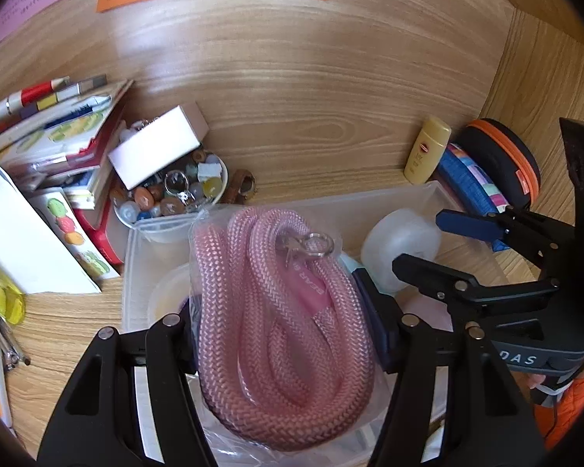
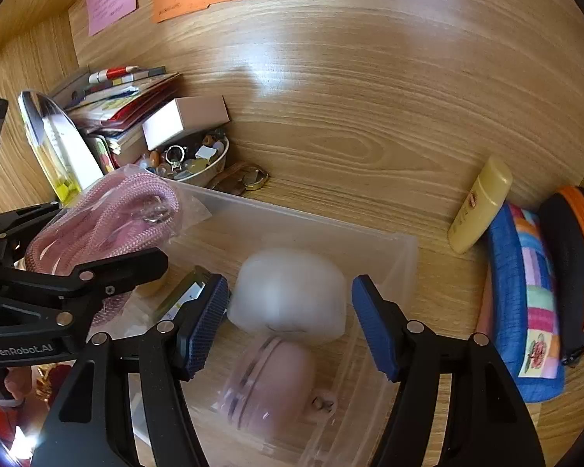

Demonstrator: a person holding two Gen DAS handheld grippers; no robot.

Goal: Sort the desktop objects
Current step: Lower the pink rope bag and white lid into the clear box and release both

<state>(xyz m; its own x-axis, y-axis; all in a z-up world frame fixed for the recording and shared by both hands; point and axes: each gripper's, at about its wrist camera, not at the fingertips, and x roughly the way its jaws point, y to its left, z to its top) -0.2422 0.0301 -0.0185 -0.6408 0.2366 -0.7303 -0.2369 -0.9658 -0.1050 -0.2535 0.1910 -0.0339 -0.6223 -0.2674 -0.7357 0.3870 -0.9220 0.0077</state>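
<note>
My left gripper (image 1: 284,311) is shut on a pink braided rope in a clear plastic bag (image 1: 280,319) and holds it over the translucent plastic bin (image 1: 389,198). The bagged rope also shows in the right wrist view (image 2: 109,225), with the left gripper (image 2: 78,272) around it. My right gripper (image 2: 290,323) is open and empty, hovering over the bin (image 2: 405,249), its pads on either side of a white translucent round item (image 2: 292,292) and above a pink round case (image 2: 272,381). The right gripper also shows in the left wrist view (image 1: 428,245).
A bowl of small trinkets (image 1: 175,190) with a white box (image 1: 155,148) on it stands behind the bin. Books and pens (image 1: 46,132) are piled at the left. A yellow bottle (image 1: 426,148), a blue patchwork pouch (image 2: 525,299) and a black-and-orange zip case (image 2: 576,268) stand at the right.
</note>
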